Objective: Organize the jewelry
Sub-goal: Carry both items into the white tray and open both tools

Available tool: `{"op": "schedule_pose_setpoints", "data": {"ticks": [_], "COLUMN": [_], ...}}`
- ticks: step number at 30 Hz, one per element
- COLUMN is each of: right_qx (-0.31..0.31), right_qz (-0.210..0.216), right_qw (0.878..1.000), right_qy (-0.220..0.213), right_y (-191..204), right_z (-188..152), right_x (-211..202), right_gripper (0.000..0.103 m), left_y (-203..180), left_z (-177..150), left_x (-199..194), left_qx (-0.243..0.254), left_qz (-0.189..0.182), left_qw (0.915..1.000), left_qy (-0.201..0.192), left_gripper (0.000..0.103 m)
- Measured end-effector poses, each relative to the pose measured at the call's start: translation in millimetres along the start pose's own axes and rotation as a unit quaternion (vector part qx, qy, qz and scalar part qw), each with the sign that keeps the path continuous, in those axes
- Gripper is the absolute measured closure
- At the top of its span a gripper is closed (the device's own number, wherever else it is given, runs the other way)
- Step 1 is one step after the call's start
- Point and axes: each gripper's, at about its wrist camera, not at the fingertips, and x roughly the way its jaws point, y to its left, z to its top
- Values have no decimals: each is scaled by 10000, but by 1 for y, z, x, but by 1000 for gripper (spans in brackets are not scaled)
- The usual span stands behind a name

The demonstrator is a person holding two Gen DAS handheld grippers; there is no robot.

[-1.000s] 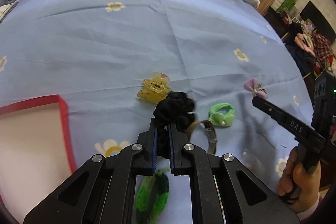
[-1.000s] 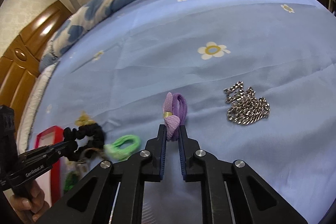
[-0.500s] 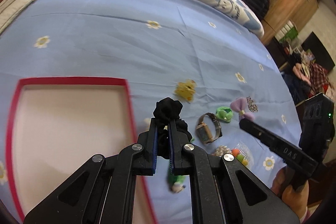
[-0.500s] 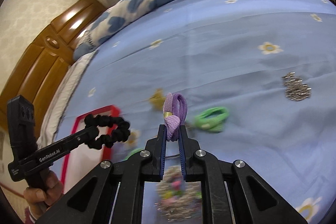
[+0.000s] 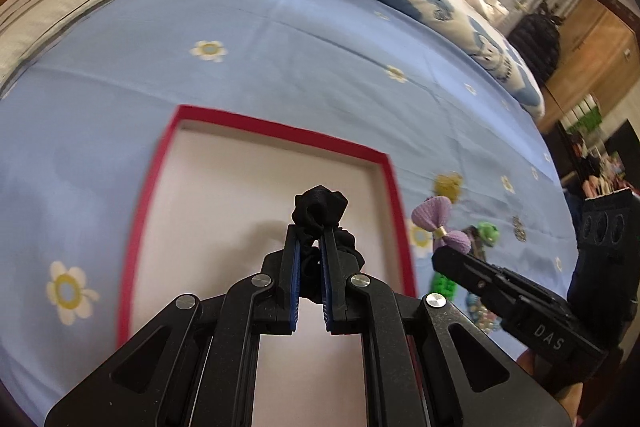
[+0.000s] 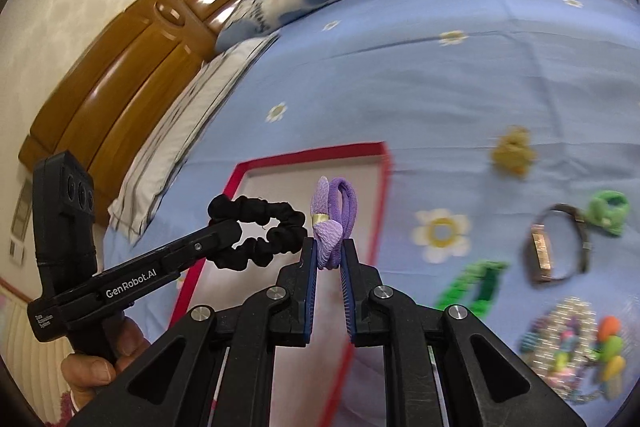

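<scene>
Black scrunchie [image 5: 319, 205] pinched in left tool [image 5: 311, 241], jaws nearly closed, above red-rimmed tray [image 5: 280, 126] on bed [image 5: 280, 39]. Purple bow hair tie [image 6: 334, 223] clamped in right tool [image 6: 329, 253] over tray's right edge. Watch [image 6: 554, 247], green tie [image 6: 606, 211] lay on bed.

Black scrunchie [image 5: 320, 205] — red-rimmed tray [image 5: 276, 127]

Black tongs [image 5: 309, 239] with blue pads, silver screws, white "GenRobot.AI" and "DAS" lettering
</scene>
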Motion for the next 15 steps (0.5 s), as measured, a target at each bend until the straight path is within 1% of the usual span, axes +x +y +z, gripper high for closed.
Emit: {"op": "schedule_pose_setpoints", "data": {"ticks": [4, 9, 15], "right_qx": [-114, -244, -467], "right_qz": [-18, -110, -245], "right_qw": [9997, 9986, 9965], "right_qy": [194, 460, 645], "right_y": [15, 22, 32], "right_z": [-2, -3, -3], "right_x": [22, 46, 66], "right_gripper": [91, 91, 88], "left_y": [18, 35, 42], "left_z": [0, -2, -4], "left_x": [6, 17, 21], "left_qx": [-107, -292, -301], "left_qz": [123, 257, 415], "left_qw": [9999, 9991, 9984], "left_qy": [41, 175, 251], "left_gripper": [96, 96, 95]}}
